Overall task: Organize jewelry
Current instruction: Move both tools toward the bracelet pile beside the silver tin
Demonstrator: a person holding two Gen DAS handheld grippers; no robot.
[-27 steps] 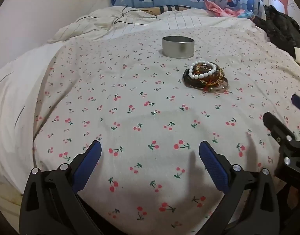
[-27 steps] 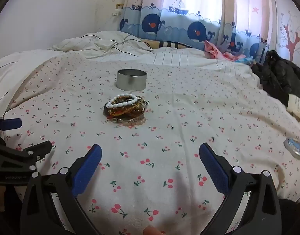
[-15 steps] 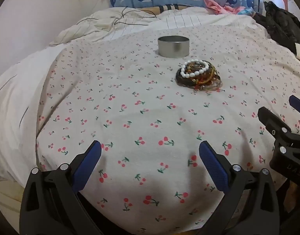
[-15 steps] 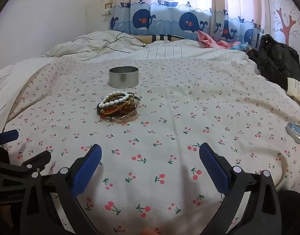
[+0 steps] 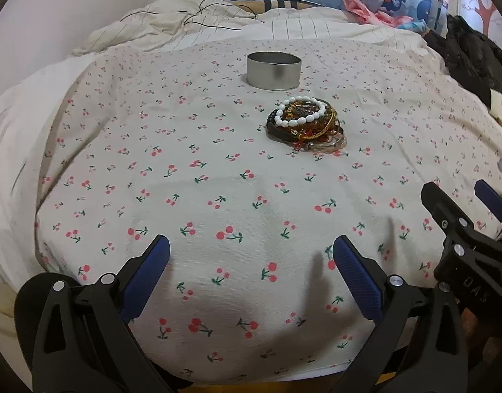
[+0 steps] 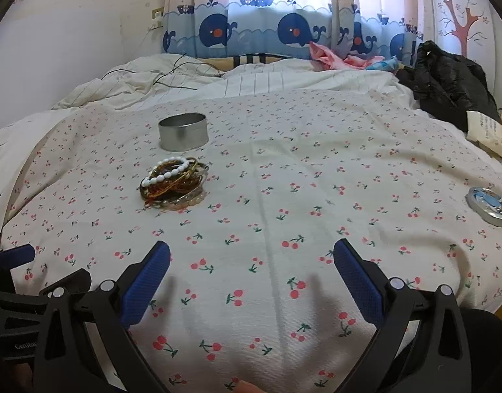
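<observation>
A heap of bracelets point(image 5: 306, 123) point(image 6: 174, 184), with a white bead one on top, lies on the cherry-print bedspread point(image 5: 192, 177) point(image 6: 316, 196). Just behind the heap stands a round silver tin point(image 5: 273, 70) point(image 6: 182, 131), open at the top. My left gripper point(image 5: 251, 262) hovers open over the near part of the bed, well short of the heap, nothing between its blue pads. My right gripper point(image 6: 251, 262) is open too, empty, to the right of the heap and nearer than it. Each gripper shows at the edge of the other's view.
A round tin lid point(image 6: 489, 205) with a blue picture lies at the right of the bedspread. Dark clothing point(image 6: 447, 78) and a paper point(image 6: 486, 131) are piled at the far right. A crumpled white duvet point(image 5: 172, 26) with a black cable lies behind. The bed's near edge is just under the grippers.
Both views show the bracelets and tin shifted a little between frames, as both grippers moved slightly over the near part of the bed. The jaws stayed wide.
</observation>
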